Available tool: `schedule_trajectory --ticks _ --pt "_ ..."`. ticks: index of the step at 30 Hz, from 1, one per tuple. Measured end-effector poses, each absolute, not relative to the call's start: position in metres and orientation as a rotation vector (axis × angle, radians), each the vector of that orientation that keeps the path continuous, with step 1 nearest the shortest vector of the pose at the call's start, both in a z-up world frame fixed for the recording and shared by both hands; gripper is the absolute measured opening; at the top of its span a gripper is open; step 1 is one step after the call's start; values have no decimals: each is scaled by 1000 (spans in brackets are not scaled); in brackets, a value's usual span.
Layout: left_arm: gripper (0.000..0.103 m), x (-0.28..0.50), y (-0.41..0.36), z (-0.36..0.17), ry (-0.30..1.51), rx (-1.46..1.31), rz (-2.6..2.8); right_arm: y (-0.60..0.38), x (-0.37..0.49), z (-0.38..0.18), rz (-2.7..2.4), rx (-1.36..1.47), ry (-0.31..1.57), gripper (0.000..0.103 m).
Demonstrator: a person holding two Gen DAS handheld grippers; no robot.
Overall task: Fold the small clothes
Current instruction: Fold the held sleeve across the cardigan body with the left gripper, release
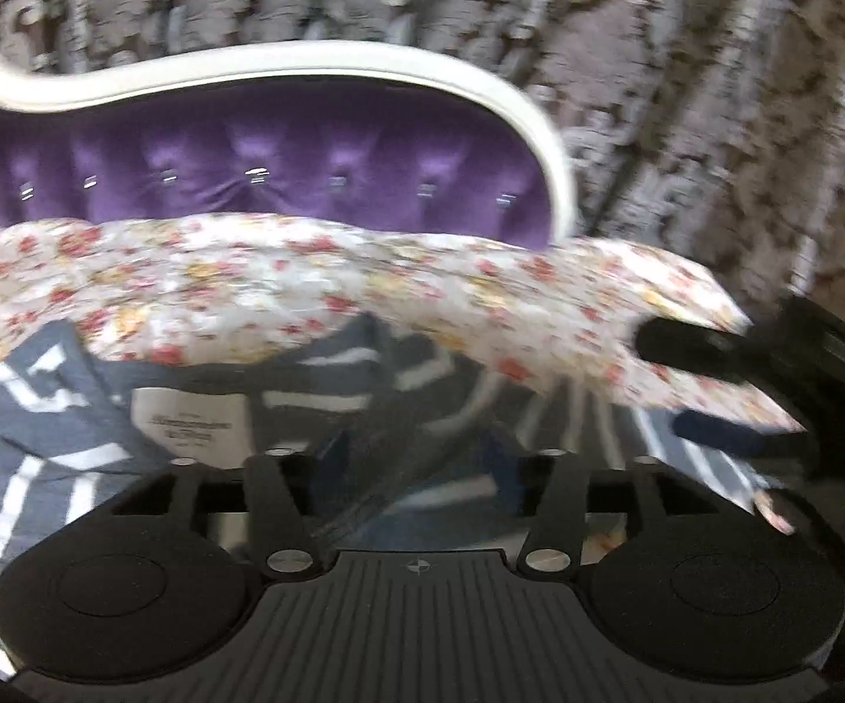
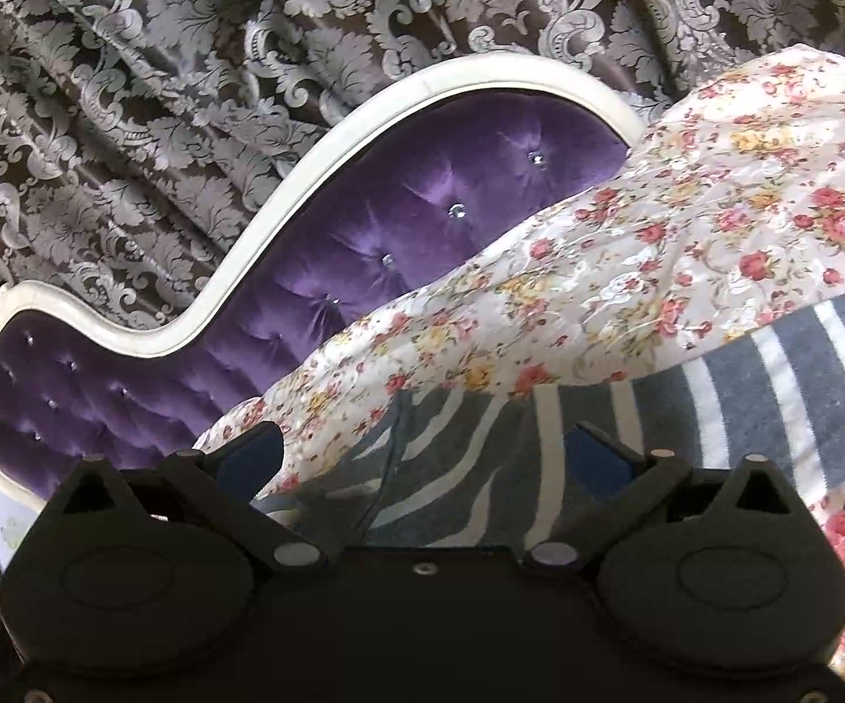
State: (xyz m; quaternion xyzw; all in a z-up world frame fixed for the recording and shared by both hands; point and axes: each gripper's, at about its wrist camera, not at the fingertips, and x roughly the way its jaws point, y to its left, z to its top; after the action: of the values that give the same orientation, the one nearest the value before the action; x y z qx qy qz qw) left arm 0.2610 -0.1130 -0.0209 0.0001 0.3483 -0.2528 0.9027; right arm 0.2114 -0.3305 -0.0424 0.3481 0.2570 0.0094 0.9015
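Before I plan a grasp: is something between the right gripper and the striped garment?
Nothing visible. The open right gripper has the striped garment directly between its fingers; the floral sheet covers only its far edge.

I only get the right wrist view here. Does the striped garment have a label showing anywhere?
Observer: Yes. The left wrist view shows a white label on the striped garment.
Operator: Where is the left gripper?
Observer: The left gripper is over that garment, just right of the label, jaws apart.
Operator: How does my right gripper look from there?
Observer: The right gripper sits at the picture's right edge, jaws apart, with the floral cloth's edge between them. The picture is blurred.
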Motion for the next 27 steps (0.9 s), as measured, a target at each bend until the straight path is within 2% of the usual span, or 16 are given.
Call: schedule_trajectory --ticks 1,6,11,19,27 --pt "71 256 -114 -20 711 8 -537 -330 212 -43 14 721 533 103" --pt "78 229 -86 -15 659 -16 -527 -325 216 -47 18 703 556 103" --pt "79 216 -42 -18 666 -86 -435 -310 222 -52 50 668 596 103" --pt "80 207 20 -57 816 -108 -218 -283 230 -65 114 587 686 103" --pt "81 200 48 -82 827 -119 -229 -248 233 -82 138 456 747 102"
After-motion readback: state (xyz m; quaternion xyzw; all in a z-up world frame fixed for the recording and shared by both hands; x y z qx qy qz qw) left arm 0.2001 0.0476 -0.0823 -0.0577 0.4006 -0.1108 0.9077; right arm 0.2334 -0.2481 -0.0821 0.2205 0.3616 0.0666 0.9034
